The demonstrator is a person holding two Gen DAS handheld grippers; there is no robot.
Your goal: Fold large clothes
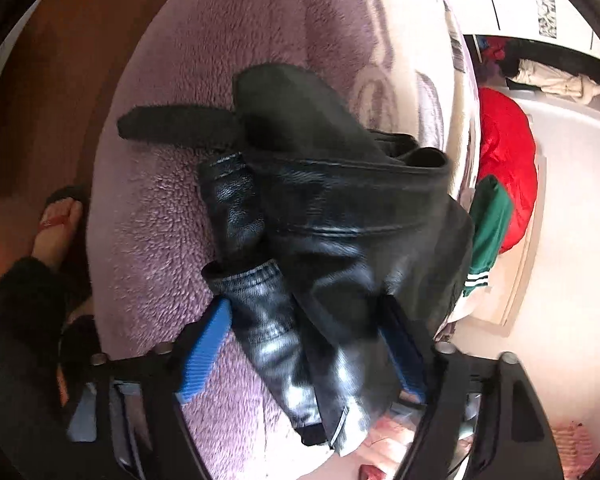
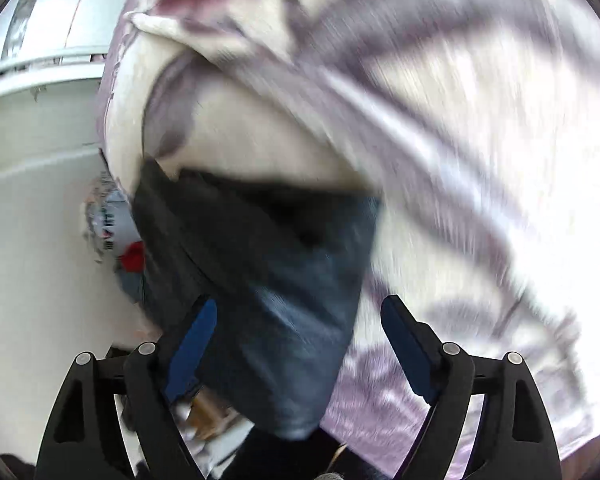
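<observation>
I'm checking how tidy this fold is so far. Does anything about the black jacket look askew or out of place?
Yes. The black leather jacket lies bunched on the pink fleece blanket, not flat: one sleeve is crumpled beside the body, and a dark fuzzy strip sticks out sideways.

Both wrist views down, close over jacket (image 1: 340, 216)
</observation>
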